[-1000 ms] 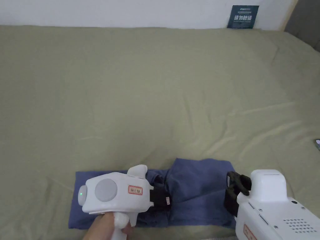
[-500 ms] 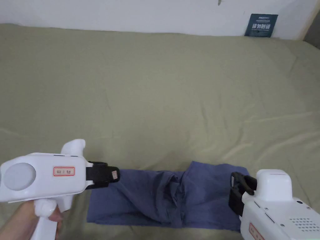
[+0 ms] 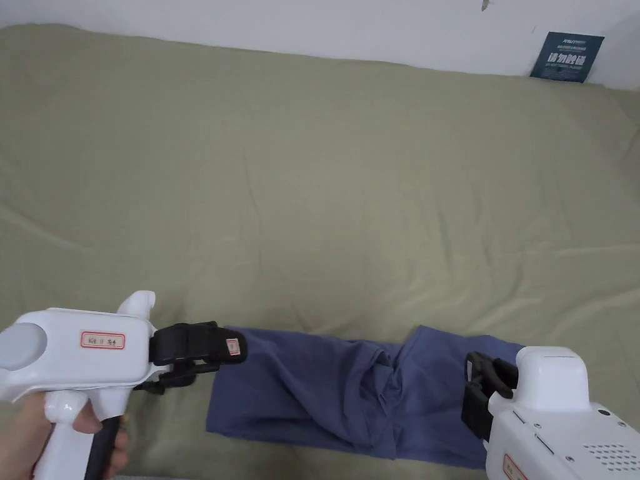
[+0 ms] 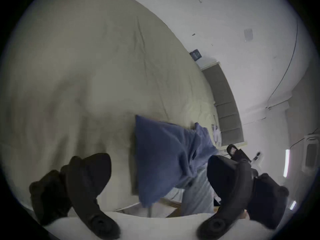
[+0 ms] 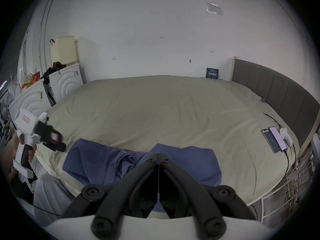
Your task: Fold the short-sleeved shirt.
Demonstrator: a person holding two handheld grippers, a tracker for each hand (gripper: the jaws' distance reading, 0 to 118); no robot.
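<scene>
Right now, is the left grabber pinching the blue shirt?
No. In the left gripper view the left gripper has its jaws spread wide apart, with the blue shirt lying beyond them on the bed.

Blue short-sleeved shirt, folded into a long strip — rumpled mid-length, flat on bed's near edge

left gripper agape, right gripper closed

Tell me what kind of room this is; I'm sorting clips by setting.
Most likely a bedroom: a wide bed under a green sheet, a padded headboard, and phones charging on the mattress.
</scene>
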